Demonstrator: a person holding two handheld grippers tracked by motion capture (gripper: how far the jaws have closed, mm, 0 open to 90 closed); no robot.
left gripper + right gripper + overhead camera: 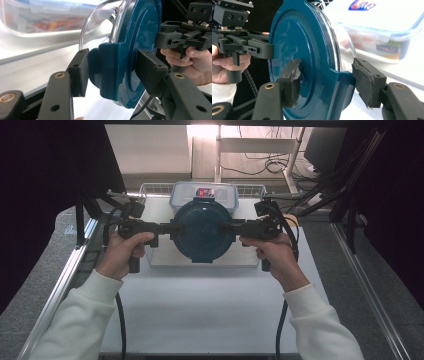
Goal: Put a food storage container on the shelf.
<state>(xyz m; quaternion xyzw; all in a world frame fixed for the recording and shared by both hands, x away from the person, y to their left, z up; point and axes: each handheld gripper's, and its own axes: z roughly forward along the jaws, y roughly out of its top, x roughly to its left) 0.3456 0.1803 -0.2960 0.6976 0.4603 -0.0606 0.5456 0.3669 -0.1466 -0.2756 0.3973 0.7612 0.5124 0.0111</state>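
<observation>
The white surface (210, 305) lay before me, a wire basket (150, 187) at its far edge and a clear box (204, 195) with a blue-rimmed lid just in front of it. Nearer me, above a pale tray (165, 257), I held a round clear bowl with a teal lid (204, 231) between both hands. My left gripper (170, 228) had its jaws clamped on the lid's left tab (107, 67). My right gripper (231, 227) gripped the right tab (339, 87) the same way, jaws part-closed around it.
</observation>
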